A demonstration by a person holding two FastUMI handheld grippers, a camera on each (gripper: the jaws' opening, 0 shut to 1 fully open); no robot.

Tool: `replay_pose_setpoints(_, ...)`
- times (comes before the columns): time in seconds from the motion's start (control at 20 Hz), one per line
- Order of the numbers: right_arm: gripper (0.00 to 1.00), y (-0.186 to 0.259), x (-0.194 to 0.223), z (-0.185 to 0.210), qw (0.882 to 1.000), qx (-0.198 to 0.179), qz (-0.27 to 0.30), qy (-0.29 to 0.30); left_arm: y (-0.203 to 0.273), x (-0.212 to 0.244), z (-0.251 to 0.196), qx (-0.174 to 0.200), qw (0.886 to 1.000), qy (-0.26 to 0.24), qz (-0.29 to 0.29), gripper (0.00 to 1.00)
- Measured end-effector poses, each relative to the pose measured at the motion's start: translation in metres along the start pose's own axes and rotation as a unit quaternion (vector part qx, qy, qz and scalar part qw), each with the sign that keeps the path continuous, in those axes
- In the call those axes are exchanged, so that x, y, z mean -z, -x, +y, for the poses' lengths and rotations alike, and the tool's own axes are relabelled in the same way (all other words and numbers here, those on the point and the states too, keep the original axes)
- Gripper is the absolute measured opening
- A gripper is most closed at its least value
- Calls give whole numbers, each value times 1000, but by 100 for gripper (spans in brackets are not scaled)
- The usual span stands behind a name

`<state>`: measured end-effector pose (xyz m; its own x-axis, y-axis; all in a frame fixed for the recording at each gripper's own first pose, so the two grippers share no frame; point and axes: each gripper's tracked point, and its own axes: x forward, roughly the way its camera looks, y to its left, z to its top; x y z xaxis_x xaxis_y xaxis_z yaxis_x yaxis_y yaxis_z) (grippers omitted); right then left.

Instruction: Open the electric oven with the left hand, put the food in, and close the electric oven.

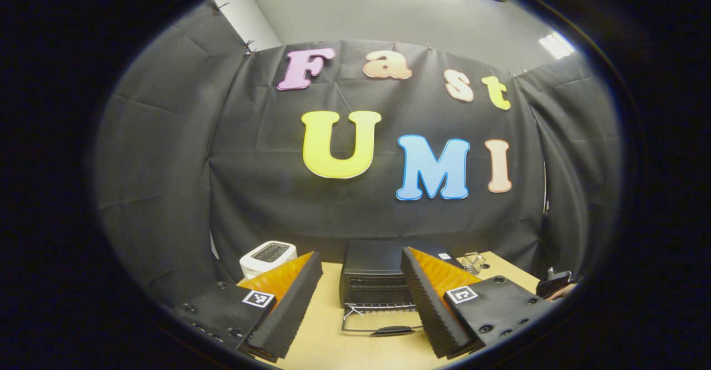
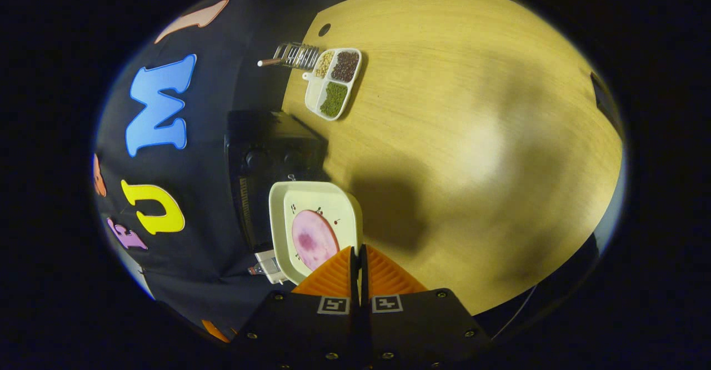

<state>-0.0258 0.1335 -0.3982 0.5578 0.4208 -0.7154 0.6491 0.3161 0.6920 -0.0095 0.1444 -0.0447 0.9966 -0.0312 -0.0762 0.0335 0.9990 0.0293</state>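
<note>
The black electric oven [image 1: 371,270] stands at the back of the wooden table. Its door [image 1: 383,320] lies folded down toward me, showing the handle [image 1: 392,330] and a wire shelf [image 1: 380,305] inside. My left gripper [image 1: 361,254] hangs open in front of it, holding nothing. In the right gripper view, my right gripper [image 2: 359,251] is shut on the rim of a white square plate [image 2: 289,203]. The plate carries a round pink slice of food [image 2: 314,238] and hangs close beside the oven [image 2: 266,153].
A white toaster [image 1: 267,256] stands left of the oven. To its right are a small wire rack [image 1: 472,260] and a divided white dish of beans [image 2: 333,81]. A hand with a dark gripper part [image 1: 555,284] shows at the right edge. Bare tabletop [image 2: 472,136] stretches beyond the plate.
</note>
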Motion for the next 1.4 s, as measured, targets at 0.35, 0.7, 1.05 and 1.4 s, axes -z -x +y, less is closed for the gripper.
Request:
replay_pose_setpoints(0.35, 0, -76, 41, 61, 999, 6, -18, -31, 15, -14, 37, -6, 1000, 7, -19, 100)
replay_pose_setpoints(0.7, 0, -149, 32, 98, 992, 21, -91, -86, 32, -5, 85, -38, 999, 16, -6, 97)
replay_pose_setpoints(1.05, 1, -216, 22, 137, 983, -2, -157, -98, 37, 11, 124, -67, 997, 23, 16, 97)
replay_pose_setpoints(1.4, 4, -246, 2, 169, 970, -27, -192, -143, 41, 22, 152, -98, 994, 27, 32, 96)
